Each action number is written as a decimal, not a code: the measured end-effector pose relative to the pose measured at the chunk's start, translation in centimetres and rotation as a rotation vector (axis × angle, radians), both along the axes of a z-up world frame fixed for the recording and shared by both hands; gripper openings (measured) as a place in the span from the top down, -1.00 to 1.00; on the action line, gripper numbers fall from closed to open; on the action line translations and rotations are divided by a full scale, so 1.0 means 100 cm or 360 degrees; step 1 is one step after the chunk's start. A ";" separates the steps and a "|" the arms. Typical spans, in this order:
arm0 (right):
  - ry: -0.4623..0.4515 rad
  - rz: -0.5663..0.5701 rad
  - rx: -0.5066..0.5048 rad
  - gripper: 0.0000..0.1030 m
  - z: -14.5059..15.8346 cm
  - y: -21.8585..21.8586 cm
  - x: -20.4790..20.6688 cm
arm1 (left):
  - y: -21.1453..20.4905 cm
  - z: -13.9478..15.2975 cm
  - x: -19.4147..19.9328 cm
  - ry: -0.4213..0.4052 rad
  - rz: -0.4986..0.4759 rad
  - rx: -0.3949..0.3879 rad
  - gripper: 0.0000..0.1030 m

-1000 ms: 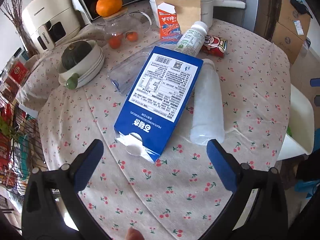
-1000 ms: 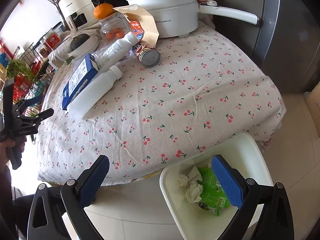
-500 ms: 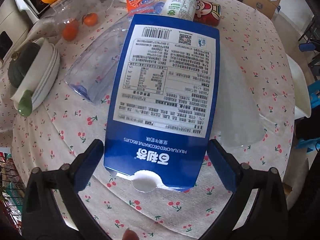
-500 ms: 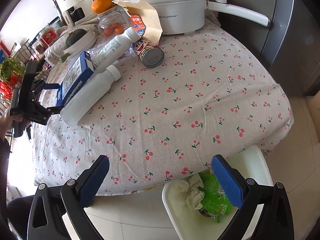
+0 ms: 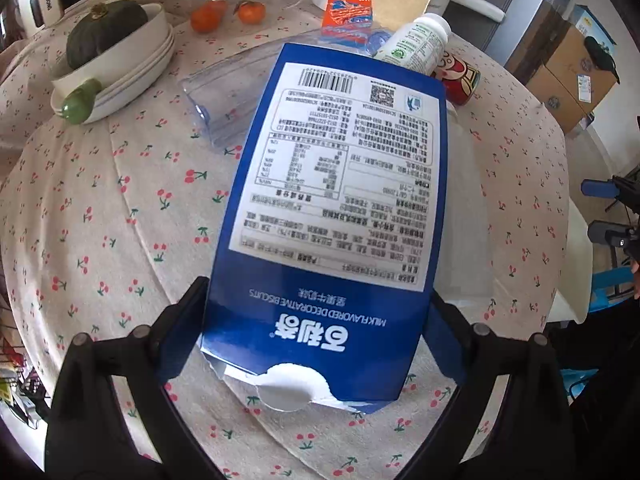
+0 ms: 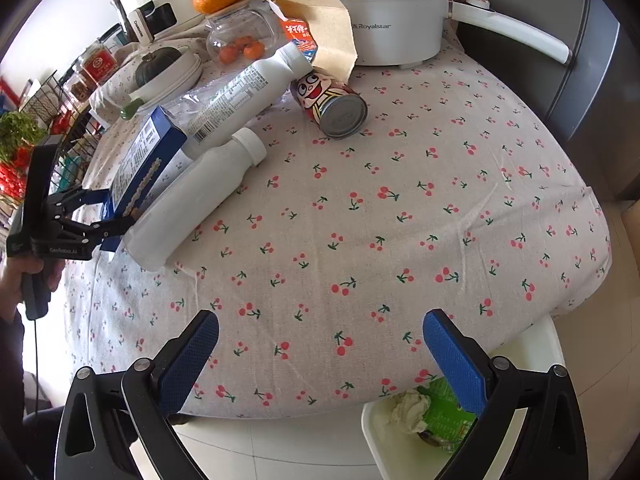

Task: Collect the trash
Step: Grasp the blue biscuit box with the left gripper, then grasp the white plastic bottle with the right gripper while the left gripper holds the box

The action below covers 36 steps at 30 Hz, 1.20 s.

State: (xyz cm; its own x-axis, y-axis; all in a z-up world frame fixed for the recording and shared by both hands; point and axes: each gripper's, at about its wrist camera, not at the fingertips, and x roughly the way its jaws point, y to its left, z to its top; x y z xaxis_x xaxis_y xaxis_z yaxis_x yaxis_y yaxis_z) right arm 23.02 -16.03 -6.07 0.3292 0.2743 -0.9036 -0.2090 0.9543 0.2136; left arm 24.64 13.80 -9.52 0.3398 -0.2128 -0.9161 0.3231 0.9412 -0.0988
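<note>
Right wrist: white bin (image 6: 374,436) holds crumpled tissue (image 6: 408,410), green wrapper (image 6: 444,414).

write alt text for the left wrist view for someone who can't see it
The left gripper straddles the torn end of a blue biscuit box lying label-up on a cherry-print tablecloth. Beyond the box lie a clear plastic tray, a white bottle and a red can.
</note>
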 end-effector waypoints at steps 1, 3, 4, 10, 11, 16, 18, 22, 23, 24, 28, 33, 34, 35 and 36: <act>0.0004 0.0000 0.0019 -1.00 0.000 0.005 0.001 | 0.003 0.005 -0.007 -0.0002 0.0048 -0.0029 -0.87; 0.0020 0.0010 0.0046 -1.00 -0.001 0.018 0.006 | 0.010 0.017 -0.023 -0.0013 0.0152 -0.0097 -0.87; 0.0037 0.0013 0.0049 -1.00 -0.003 0.025 0.010 | 0.016 0.021 -0.027 -0.0010 0.0202 -0.0119 -0.87; 0.0178 -0.0100 0.0266 -1.00 -0.014 0.062 0.041 | 0.026 0.051 -0.082 -0.0123 0.0413 -0.0047 -0.87; 0.0209 -0.0130 0.0318 -1.00 -0.017 0.068 0.047 | 0.029 0.055 -0.088 -0.0136 0.0440 -0.0064 -0.87; 0.0294 -0.0265 0.0394 -1.00 -0.034 0.098 0.068 | 0.047 0.061 -0.107 -0.0202 0.0572 -0.0171 -0.87; 0.0311 -0.0292 0.0362 -1.00 -0.042 0.108 0.073 | 0.049 0.060 -0.110 -0.0209 0.0595 -0.0210 -0.87; 0.0271 -0.0325 0.0220 -0.84 -0.049 0.124 0.076 | 0.054 0.057 -0.110 -0.0217 0.0620 -0.0213 -0.87; 0.0256 -0.0324 0.0182 -0.80 -0.048 0.128 0.076 | 0.055 0.057 -0.113 -0.0217 0.0630 -0.0219 -0.87; 0.0246 -0.0319 0.0146 -0.65 -0.047 0.131 0.075 | 0.056 0.057 -0.114 -0.0219 0.0639 -0.0223 -0.87; 0.0277 -0.0273 0.0077 -0.05 -0.044 0.137 0.072 | 0.052 0.060 -0.118 -0.0234 0.0641 -0.0218 -0.87; 0.0266 -0.0204 0.0168 0.00 -0.038 0.121 0.059 | 0.037 0.062 -0.122 -0.0261 0.0606 -0.0203 -0.87; 0.0254 -0.0188 0.0181 0.01 -0.035 0.115 0.055 | 0.033 0.063 -0.123 -0.0268 0.0595 -0.0198 -0.87; 0.0245 -0.0175 0.0194 0.01 -0.030 0.109 0.051 | 0.028 0.064 -0.123 -0.0275 0.0580 -0.0193 -0.87; 0.0238 -0.0161 0.0208 0.02 -0.025 0.103 0.046 | 0.023 0.064 -0.124 -0.0283 0.0566 -0.0189 -0.87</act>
